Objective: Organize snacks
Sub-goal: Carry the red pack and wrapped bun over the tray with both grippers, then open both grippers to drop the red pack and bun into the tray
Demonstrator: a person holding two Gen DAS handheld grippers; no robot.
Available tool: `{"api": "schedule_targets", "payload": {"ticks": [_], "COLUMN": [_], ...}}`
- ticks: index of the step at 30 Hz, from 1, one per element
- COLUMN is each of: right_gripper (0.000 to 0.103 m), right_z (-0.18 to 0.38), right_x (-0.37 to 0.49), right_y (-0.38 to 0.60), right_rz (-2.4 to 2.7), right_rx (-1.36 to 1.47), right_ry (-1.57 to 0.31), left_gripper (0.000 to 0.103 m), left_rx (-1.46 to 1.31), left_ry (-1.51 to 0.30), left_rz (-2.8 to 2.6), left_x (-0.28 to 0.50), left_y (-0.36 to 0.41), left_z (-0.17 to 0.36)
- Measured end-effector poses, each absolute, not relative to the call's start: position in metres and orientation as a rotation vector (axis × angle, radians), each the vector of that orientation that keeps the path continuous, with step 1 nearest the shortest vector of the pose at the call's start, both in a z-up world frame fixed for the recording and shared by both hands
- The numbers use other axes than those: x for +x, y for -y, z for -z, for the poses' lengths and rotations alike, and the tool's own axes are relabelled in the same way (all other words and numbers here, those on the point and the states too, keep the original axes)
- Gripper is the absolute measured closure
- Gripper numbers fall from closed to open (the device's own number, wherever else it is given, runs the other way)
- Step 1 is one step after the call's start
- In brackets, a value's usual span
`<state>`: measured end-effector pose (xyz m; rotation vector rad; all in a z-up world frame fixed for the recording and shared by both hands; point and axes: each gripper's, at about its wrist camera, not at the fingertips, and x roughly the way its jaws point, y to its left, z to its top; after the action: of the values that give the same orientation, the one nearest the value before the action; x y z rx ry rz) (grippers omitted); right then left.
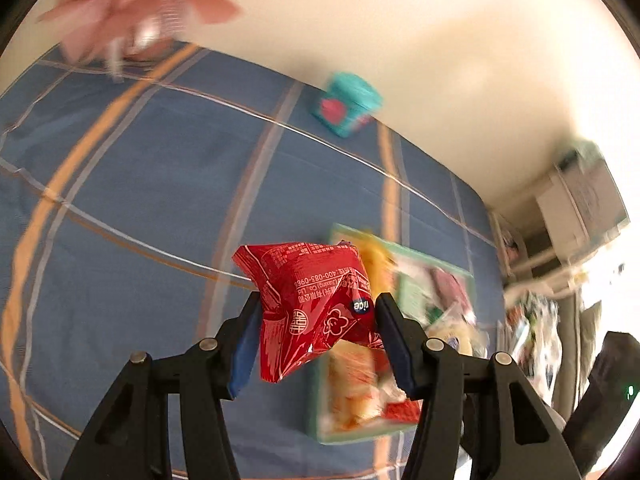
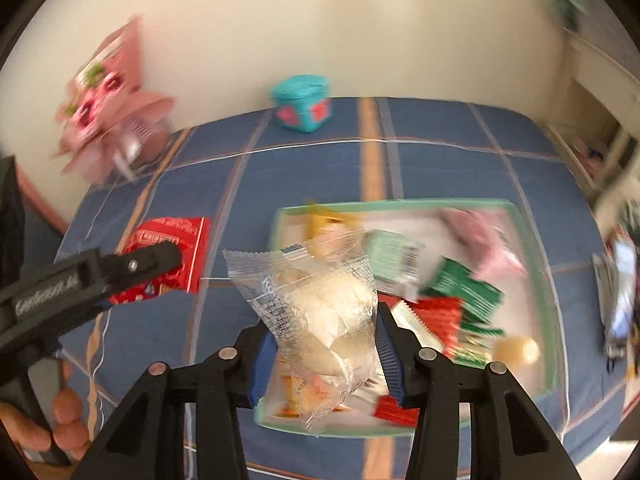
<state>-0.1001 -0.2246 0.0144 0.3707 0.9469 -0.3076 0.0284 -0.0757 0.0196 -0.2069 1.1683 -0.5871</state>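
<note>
Two claws each grip one snack above a blue plaid cloth [image 2: 440,152]. The left claw [image 1: 316,312] is clamped on a red snack packet [image 1: 308,292], held up just left of the green-rimmed tray [image 2: 536,248]. The right claw [image 2: 324,340] is clamped on a clear-wrapped pastry [image 2: 320,312] over the tray's near left corner. Other packets lie inside the tray. A teal box [image 2: 302,102] stands well beyond the tray, by the wall.
</note>
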Motion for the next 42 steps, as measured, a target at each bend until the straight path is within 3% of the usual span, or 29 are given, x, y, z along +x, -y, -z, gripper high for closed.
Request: {"api": "schedule_targets", "payload": {"ticks": [10,18,23,26,30,35,42], "right_gripper": [0.055,0.052,0.033,0.027,0.019,0.0,0.0], "right_z": [0.007,0.025,0.02,0.016,0.012,0.008,0.009], "right_x": [-0.137,-0.139,-0.143,-0.145,-0.149,-0.154,-0.165], "right_y": [0.3,0.316,0.309,0.302,0.282,0.245,0.209], "right_rz": [0.528,0.543,0.515,0.507,0.484,0.411,0.365], "right_rx": [0.459,0.512,0.529,0.521,0.49,0.436,0.391], "right_ry": [-0.966,-0.985,-0.949,-0.929,-0.917,-0.898,-0.888], "left_gripper": [0.045,0.042,0.034,0.029,0.015,0.005,0.004], "left_rx": [-0.07,-0.063,-0.086,-0.048,0.083,0.188,0.172], "left_ry": [-1.222,-1.277,-1.258,-1.213,-1.128,-1.062,-1.007], "left_rz": [0.78,0.819,0.787,0.705,0.545,0.388,0.303], "left_x": [-0.013,-0.012,-0.015,-0.016,-0.023,-0.031,-0.046], "left_y": [0.17,0.189,0.165,0.146,0.118,0.08,0.034], "left_z": [0.001,0.019,0.01,0.001,-0.006,-0.007,-0.018]}}
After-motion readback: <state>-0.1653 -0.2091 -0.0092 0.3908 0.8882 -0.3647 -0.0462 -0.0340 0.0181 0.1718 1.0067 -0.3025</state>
